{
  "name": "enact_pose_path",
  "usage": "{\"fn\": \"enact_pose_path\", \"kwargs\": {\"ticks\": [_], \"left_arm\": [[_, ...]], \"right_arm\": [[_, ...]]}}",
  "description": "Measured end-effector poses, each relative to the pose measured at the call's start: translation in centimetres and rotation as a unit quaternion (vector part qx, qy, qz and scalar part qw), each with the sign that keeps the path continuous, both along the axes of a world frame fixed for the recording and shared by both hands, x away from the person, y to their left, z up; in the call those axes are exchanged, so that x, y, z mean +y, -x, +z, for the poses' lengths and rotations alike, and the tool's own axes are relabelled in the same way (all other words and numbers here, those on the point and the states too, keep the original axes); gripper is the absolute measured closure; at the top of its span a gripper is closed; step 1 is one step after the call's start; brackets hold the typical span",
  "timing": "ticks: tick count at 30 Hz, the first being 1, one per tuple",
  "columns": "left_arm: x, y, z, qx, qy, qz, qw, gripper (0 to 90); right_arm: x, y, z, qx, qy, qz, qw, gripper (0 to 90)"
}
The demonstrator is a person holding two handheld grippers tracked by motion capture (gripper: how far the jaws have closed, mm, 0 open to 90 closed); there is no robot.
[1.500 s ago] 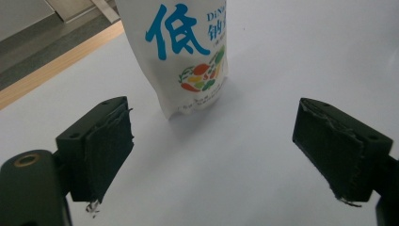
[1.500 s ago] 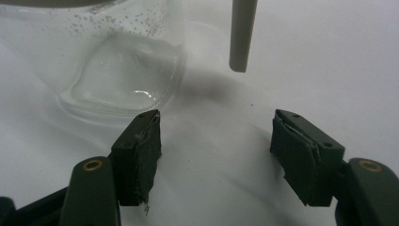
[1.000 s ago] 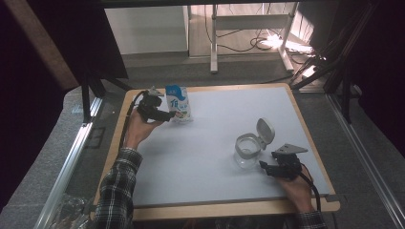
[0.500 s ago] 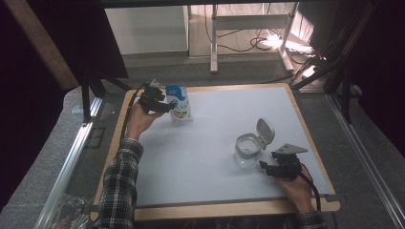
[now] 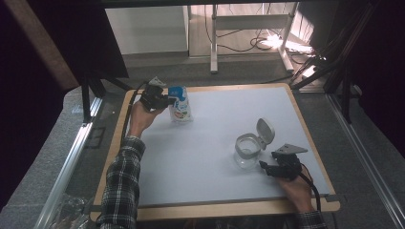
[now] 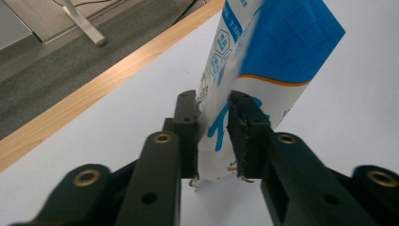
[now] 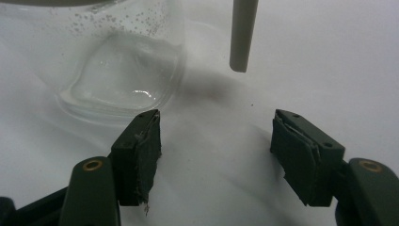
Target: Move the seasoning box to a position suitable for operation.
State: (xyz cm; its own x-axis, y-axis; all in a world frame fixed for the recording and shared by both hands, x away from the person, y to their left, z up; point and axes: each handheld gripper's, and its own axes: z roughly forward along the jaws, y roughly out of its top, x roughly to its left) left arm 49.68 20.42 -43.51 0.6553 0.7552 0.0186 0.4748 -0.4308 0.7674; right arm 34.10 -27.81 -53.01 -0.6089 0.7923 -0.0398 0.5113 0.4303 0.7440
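A blue and white pouch [image 5: 180,104] stands near the far left corner of the white mat [image 5: 210,143]. My left gripper [image 5: 165,101] has just been closing and is now shut on the pouch [image 6: 263,66], whose lower edge is pinched between both pads. A clear glass jar [image 5: 247,151] with its grey flip lid [image 5: 265,130] tilted open stands at the right. My right gripper [image 5: 265,165] rests on the mat just short of the jar [image 7: 122,61], jaws open with nothing between them [image 7: 216,155].
The mat lies on a wooden board [image 5: 305,119] whose edge shows all around. Black frame posts [image 5: 90,90] stand at the far left corner and cables [image 5: 305,67] run at the far right. The lid's grey tab [image 7: 243,33] hangs above the right gripper.
My left gripper moved in toward the pouch and closed on its edge. The right gripper and the jar stayed where they were.
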Motion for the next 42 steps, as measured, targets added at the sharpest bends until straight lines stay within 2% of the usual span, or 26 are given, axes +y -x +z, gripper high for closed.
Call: {"fn": "enact_pose_path", "kwargs": {"ticks": [2,3,7,14,19,21,24,27,28,29,30,33,35,38,40,41,42], "left_arm": [[-0.1,0.1,0.1,0.000,-0.004,-0.003,1.0000,78.6],[-0.1,0.2,0.1,-0.001,-0.006,-0.004,1.0000,86.6],[-0.3,0.4,0.3,-0.001,-0.001,-0.010,1.0000,90.0],[-0.6,1.2,0.8,0.010,0.009,-0.014,0.9998,90.0],[-0.9,2.4,1.1,0.023,0.019,-0.008,0.9995,90.0],[-1.1,2.9,1.1,0.027,0.022,-0.015,0.9993,90.0],[-1.3,3.4,0.8,0.014,0.022,-0.019,0.9995,90.0],[-1.3,3.7,0.4,-0.002,0.025,-0.013,0.9996,88.9],[-1.2,3.7,0.2,-0.003,0.028,-0.010,0.9995,84.5],[-1.1,3.6,0.0,-0.003,0.030,-0.008,0.9995,84.5],[-1.1,3.5,-0.2,-0.001,0.029,-0.009,0.9995,75.5],[-1.2,3.5,-0.5,-0.007,0.022,-0.007,0.9997,74.7],[-1.4,3.4,-0.7,-0.006,0.017,-0.006,0.9998,69.8],[-1.7,3.3,-1.1,-0.009,0.001,0.000,1.0000,69.1],[-1.7,3.3,-1.3,-0.012,0.003,0.006,0.9999,74.6],[-1.6,3.3,-1.3,-0.012,0.008,0.008,0.9999,74.6],[-1.5,3.3,-1.4,-0.008,0.020,0.011,0.9997,78.4]], "right_arm": [[0.0,0.0,0.0,0.000,0.000,0.000,1.0000,34.3],[0.0,0.0,0.0,0.000,0.000,0.000,1.0000,34.3],[0.0,0.0,0.0,0.000,0.000,0.000,1.0000,34.3],[0.0,0.0,0.0,0.000,0.000,0.000,1.0000,34.3],[0.0,0.0,0.0,0.000,0.000,0.000,1.0000,34.3],[0.0,0.0,0.0,0.000,0.000,0.000,1.0000,34.3],[0.0,0.0,0.0,0.000,0.001,0.000,1.0000,34.3],[0.0,0.0,0.0,0.000,0.001,0.000,1.0000,34.2],[0.0,0.0,0.0,0.000,0.001,0.000,1.0000,34.3],[0.0,0.0,0.0,0.000,0.001,0.000,1.0000,34.3],[0.0,0.0,0.0,0.000,0.001,0.000,1.0000,34.3],[0.0,0.0,0.0,0.000,0.001,0.000,1.0000,34.3],[0.0,0.0,0.0,0.000,0.001,0.000,1.0000,34.3],[0.0,0.0,0.0,-0.001,0.001,0.000,1.0000,34.3],[0.0,0.0,0.0,-0.001,0.001,0.000,1.0000,34.3],[0.0,0.0,0.0,-0.001,0.001,0.000,1.0000,34.3],[0.0,0.0,0.0,-0.001,0.001,0.000,1.0000,34.3]]}}
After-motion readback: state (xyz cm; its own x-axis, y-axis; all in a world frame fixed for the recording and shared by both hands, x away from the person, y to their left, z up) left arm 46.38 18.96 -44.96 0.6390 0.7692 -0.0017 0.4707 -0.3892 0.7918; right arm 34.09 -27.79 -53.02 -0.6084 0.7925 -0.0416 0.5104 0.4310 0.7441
